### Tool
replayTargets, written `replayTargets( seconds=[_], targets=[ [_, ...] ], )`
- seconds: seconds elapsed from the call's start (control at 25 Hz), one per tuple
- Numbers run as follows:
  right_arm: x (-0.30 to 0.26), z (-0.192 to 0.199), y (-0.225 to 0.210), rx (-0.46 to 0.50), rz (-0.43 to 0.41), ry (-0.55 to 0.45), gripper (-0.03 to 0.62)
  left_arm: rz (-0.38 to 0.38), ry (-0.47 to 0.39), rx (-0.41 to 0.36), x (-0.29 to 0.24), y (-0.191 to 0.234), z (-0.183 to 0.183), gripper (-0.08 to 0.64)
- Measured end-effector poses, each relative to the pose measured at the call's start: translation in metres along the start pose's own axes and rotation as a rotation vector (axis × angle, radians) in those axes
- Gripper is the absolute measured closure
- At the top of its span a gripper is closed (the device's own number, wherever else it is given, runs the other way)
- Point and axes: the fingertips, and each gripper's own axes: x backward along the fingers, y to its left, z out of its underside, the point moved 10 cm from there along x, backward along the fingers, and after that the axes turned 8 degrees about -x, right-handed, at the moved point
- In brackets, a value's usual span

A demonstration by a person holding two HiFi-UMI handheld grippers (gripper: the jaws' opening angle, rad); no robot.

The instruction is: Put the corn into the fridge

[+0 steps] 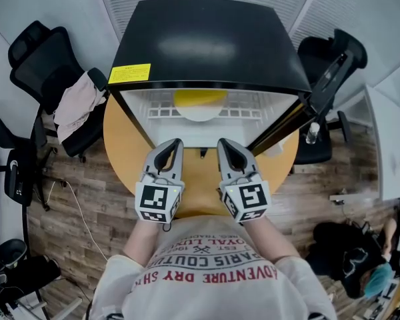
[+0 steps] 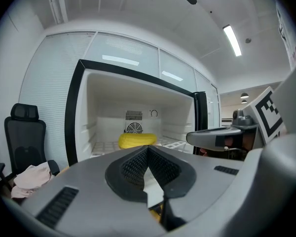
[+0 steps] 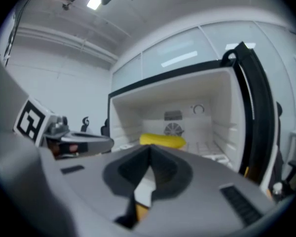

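Both grippers sit nearest, side by side above the round wooden table (image 1: 123,145) and aimed at the open fridge (image 1: 207,39). Left gripper (image 1: 175,144): jaws closed tip to tip, nothing between them. Right gripper (image 1: 223,144): jaws likewise fully closed and empty. Neither touches the fridge or the corn (image 2: 137,140). I see the corn lying inside the fridge on the white compartment floor, towards the rear. Its long axis runs side to side, parallel to the back wall, with its ends towards the two side walls. The fridge door (image 1: 320,92) stands swung out to the right. Both gripper views show the corn's full length and a round fan grille (image 2: 134,127) on the back wall just above it. The head view shows the corn only as a yellow patch under the black top edge. Only the head view shows a yellow label (image 1: 129,73) on the fridge top. The left gripper view alone shows an office chair (image 2: 23,147) with a pale cloth (image 2: 32,177) on its seat.
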Motion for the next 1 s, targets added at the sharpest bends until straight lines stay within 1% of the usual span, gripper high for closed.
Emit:
replayTargets(
  seconds=[0.24, 0.44, 0.68, 1.0],
  targets=[
    [0.002, -0.007, 0.008, 0.018, -0.015, -0.009, 0.564, 0.021, 0.004, -0.022, 0.000, -0.005, -0.004, 0.535],
    [0.001, -0.005, 0.010, -0.006, -0.026, -0.012, 0.565, 0.029, 0.018, -0.032, 0.001, -0.005, -0.002, 0.535],
    [-0.001, -0.003, 0.010, 0.008, -0.021, -0.003, 0.565, 0.025, 0.015, -0.031, 0.000, -0.004, -0.001, 0.535],
    [-0.005, 0.001, 0.011, -0.006, -0.016, 0.006, 0.563, 0.024, 0.016, -0.024, -0.001, -0.001, 0.001, 0.535]
  ],
)
